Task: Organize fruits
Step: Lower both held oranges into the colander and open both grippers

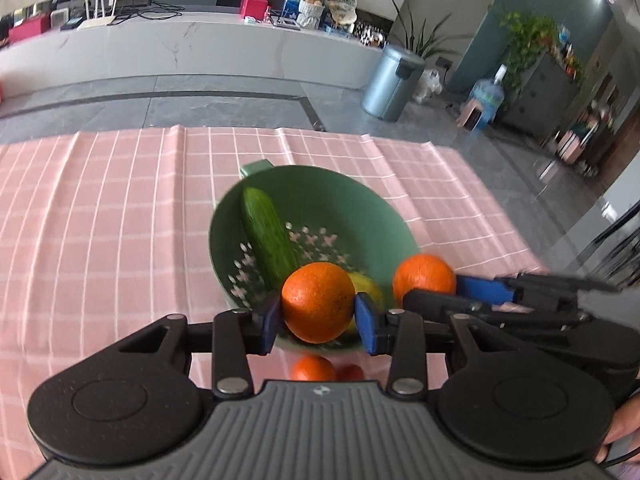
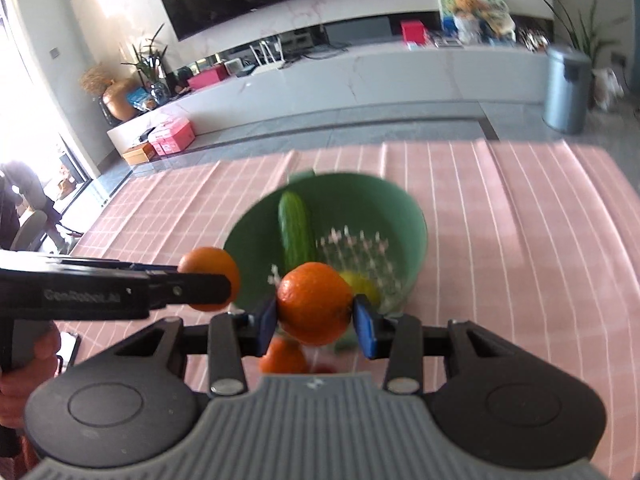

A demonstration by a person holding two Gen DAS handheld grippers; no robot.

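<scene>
Pink-checked desk (image 1: 100,208): both tools clamp oranges, left tool (image 1: 316,314), right tool (image 2: 314,314), green colander (image 1: 384,216) ahead; firm, round, grip at equator

Both wrist views close, sharing green colander (image 1: 384,216)

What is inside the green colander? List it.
The green colander holds a cucumber leaning on its wall, and a yellow fruit, mostly hidden by the orange held in the left gripper.
</scene>
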